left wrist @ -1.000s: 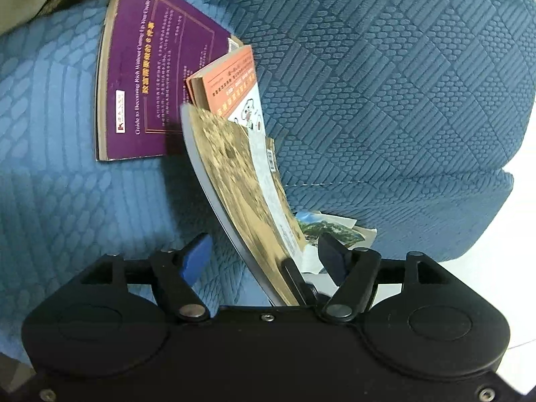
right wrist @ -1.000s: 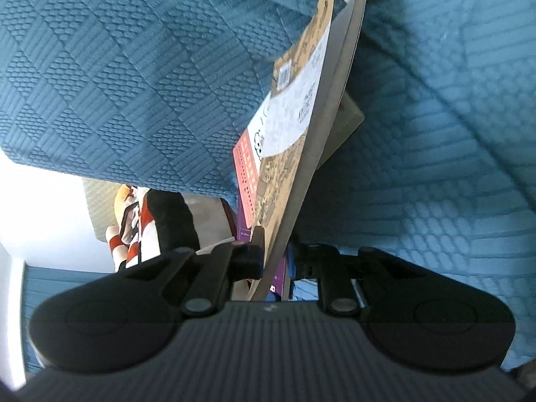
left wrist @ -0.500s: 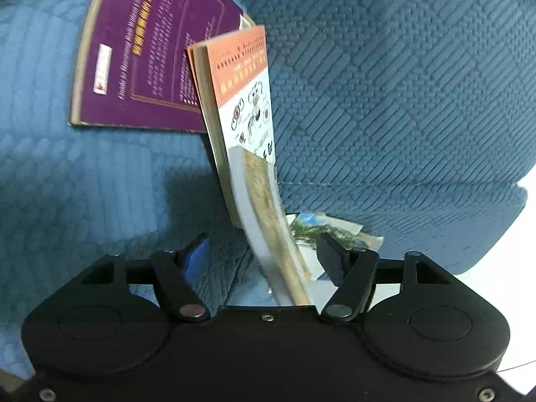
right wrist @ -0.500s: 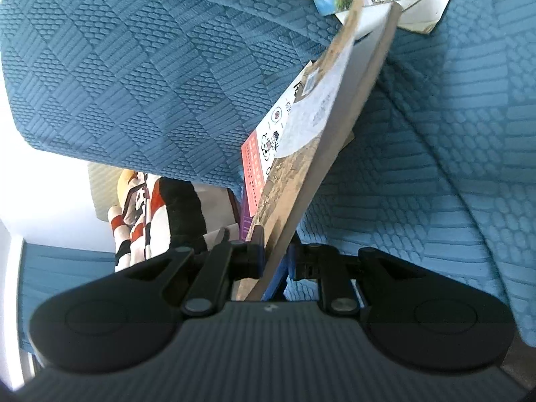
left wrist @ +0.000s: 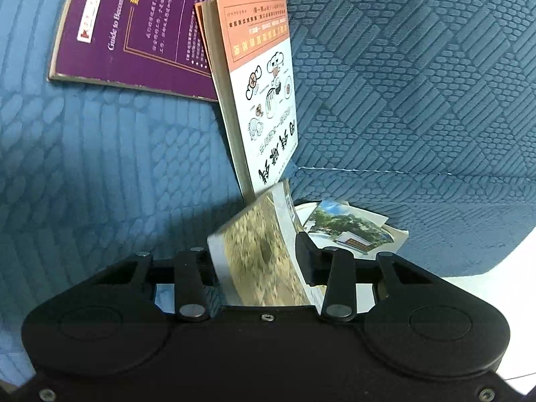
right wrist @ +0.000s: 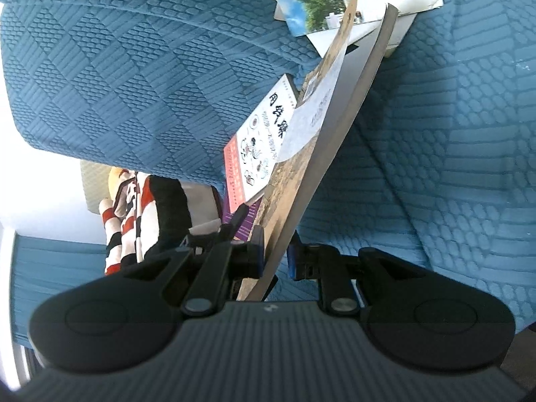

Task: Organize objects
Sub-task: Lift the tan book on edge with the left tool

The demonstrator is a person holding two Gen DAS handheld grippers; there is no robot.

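Four printed things lay on or against the blue quilted sofa [left wrist: 418, 83]. One thick book with a mottled brown cover and grey page edges [left wrist: 258, 254] stood tilted on edge above the seat, held at opposite ends by the two grippers. The left gripper [left wrist: 256, 261] had just been closing its jaws, and the book sat between them, filling the gap; its right finger lay against the cover, while the left finger was hidden behind the book, so whether the pads truly pressed could not be told. The right gripper [right wrist: 274, 258] was clenched on the same book [right wrist: 321, 154], its two blue-tipped fingers pinching the lower edge.

Just beside this book, one paperback with an orange band and black cartoon drawings on white [left wrist: 268, 93] leaned upright against the sofa's backrest, its far corner over one flat purple book with gold lettering [left wrist: 140, 33] that lay on the seat cushion. In the right wrist view the paperback [right wrist: 258, 147] showed just left of the held book.

Beyond the held book, one loose bundle of white papers topped by a photograph of trees and a building [left wrist: 348, 231] rested where seat and backrest meet, seen also from the right wrist [right wrist: 321, 3].

Past the sofa's edge one red, white and black striped soft toy [right wrist: 134, 207] sat in the background
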